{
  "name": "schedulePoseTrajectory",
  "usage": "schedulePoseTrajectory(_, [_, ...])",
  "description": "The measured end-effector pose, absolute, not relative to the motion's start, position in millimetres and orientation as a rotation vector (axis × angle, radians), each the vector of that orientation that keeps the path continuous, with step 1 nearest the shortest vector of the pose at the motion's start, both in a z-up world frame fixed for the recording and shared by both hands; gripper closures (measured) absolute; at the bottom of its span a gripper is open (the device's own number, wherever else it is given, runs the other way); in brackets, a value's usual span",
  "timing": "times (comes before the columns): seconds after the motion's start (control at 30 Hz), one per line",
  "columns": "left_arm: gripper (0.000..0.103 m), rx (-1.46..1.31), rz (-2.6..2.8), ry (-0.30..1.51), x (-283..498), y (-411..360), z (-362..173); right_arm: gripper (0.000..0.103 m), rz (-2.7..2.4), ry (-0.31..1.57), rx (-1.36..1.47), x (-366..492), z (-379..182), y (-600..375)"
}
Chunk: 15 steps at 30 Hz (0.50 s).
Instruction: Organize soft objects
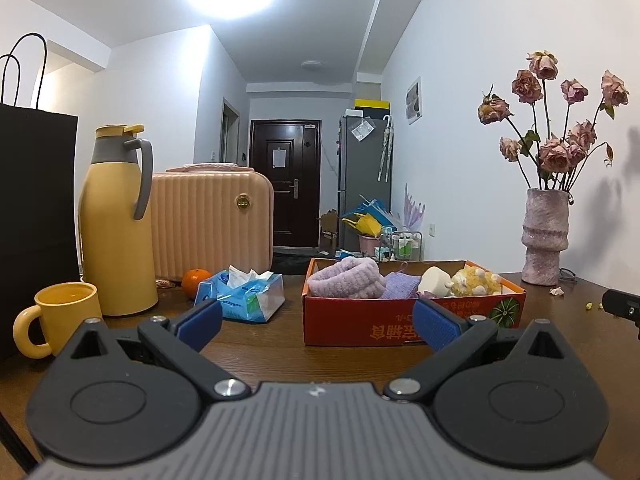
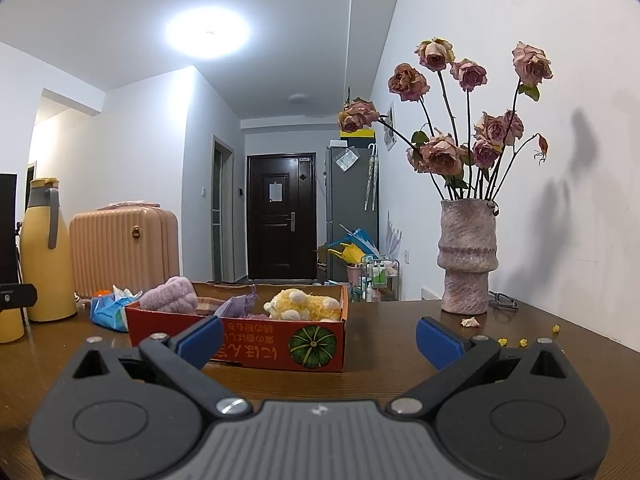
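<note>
A red cardboard box [image 1: 360, 320] with a pumpkin print stands on the brown table straight ahead in the left wrist view. It holds a fluffy lilac roll [image 1: 346, 282], a purple knitted cloth [image 1: 400, 286], a white soft block [image 1: 434, 282] and a yellow plush toy [image 1: 478, 282]. My left gripper [image 1: 318, 326] is open just in front of the box, with nothing between its blue pads. In the right wrist view the same box [image 2: 248, 344] lies ahead to the left, with the lilac roll [image 2: 170, 300] and the plush toy [image 2: 304, 304] showing. My right gripper [image 2: 320, 338] is open and holds nothing.
Left of the box lie a blue tissue pack [image 1: 246, 298] and an orange [image 1: 195, 282]. A yellow mug [image 1: 64, 314], yellow flask [image 1: 118, 220], pink case [image 1: 212, 226] and black bag [image 1: 36, 220] crowd the left. A vase of dried roses [image 2: 468, 256] stands right, with petals scattered near it.
</note>
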<state>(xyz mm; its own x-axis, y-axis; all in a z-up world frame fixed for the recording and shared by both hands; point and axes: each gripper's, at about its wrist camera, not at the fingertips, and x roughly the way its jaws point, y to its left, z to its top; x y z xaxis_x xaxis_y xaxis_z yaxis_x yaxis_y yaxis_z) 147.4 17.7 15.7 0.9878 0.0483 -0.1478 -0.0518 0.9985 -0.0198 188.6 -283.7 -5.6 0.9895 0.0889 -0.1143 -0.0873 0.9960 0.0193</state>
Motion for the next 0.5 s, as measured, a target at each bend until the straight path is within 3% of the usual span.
schedulePoseTrajectory(0.5, [0.0, -0.02, 0.047, 0.147, 147.3, 16.6, 15.6, 0.0, 0.089, 0.115, 0.014, 189.0, -5.5, -283.2])
